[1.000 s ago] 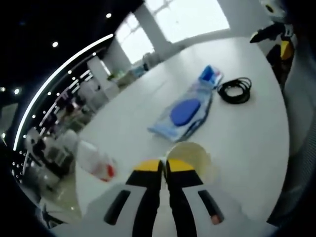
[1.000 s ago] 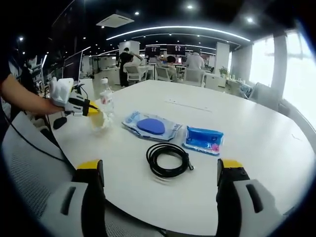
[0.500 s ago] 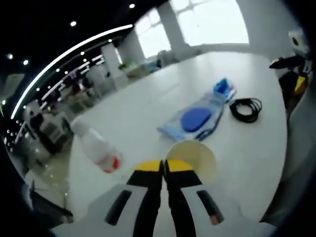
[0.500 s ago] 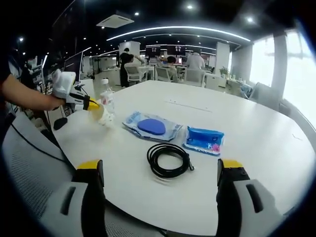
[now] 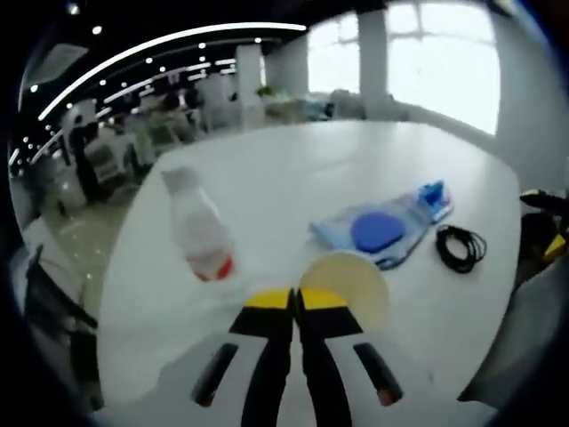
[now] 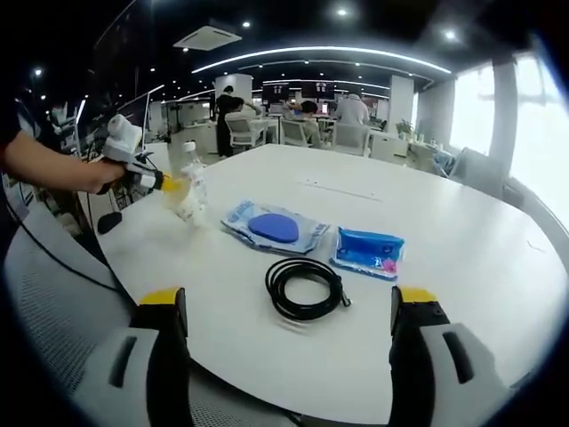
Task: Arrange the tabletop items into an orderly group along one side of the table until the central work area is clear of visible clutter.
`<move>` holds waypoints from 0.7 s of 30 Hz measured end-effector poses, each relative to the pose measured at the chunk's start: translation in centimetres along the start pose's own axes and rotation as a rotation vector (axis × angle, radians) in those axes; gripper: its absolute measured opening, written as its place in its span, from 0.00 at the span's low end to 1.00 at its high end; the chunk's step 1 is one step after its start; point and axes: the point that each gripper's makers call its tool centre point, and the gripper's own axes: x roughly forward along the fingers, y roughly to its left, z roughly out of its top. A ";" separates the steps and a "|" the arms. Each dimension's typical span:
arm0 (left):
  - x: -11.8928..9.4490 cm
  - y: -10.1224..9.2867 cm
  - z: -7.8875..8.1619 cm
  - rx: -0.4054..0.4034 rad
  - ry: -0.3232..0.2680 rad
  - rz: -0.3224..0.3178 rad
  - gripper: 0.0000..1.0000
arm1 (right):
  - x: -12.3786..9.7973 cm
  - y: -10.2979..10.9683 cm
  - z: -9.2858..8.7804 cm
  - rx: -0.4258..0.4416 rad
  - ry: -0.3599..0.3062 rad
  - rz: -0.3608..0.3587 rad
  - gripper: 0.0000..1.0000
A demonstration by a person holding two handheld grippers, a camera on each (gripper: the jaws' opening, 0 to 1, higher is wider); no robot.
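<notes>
- Left gripper [image 5: 296, 298] fingers pinch the cup [image 5: 348, 283] rim, carrying it beside the bottle [image 5: 202, 237].
- Right gripper [image 6: 289, 307] jaws stand wide, empty; cable [image 6: 307, 286] just ahead, pouches [image 6: 274, 229] beyond.
- Next, probably: set cup down by bottle.

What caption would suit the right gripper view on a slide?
Open right gripper faces a coiled black cable on the white table, while the left gripper holds a cup.

Hidden and unclear parts

The paper cup [image 5: 348, 283] — near rim behind the left gripper [image 5: 295, 298] tips; the bottle [image 5: 203, 233] is blurred, its label unreadable; the black cable [image 5: 460, 248] is small.
</notes>
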 end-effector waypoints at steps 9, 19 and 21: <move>1.5 0.3 0.1 -0.100 0.080 0.003 0.00 | 0.0 -0.1 -0.1 0.003 0.004 0.000 0.94; 3.5 0.5 1.0 -0.159 0.115 0.001 0.00 | 0.1 0.0 -0.3 0.001 0.013 0.005 0.94; 3.7 0.4 1.0 -0.165 0.122 -0.001 0.00 | 0.1 0.0 -0.3 0.000 0.014 0.006 0.94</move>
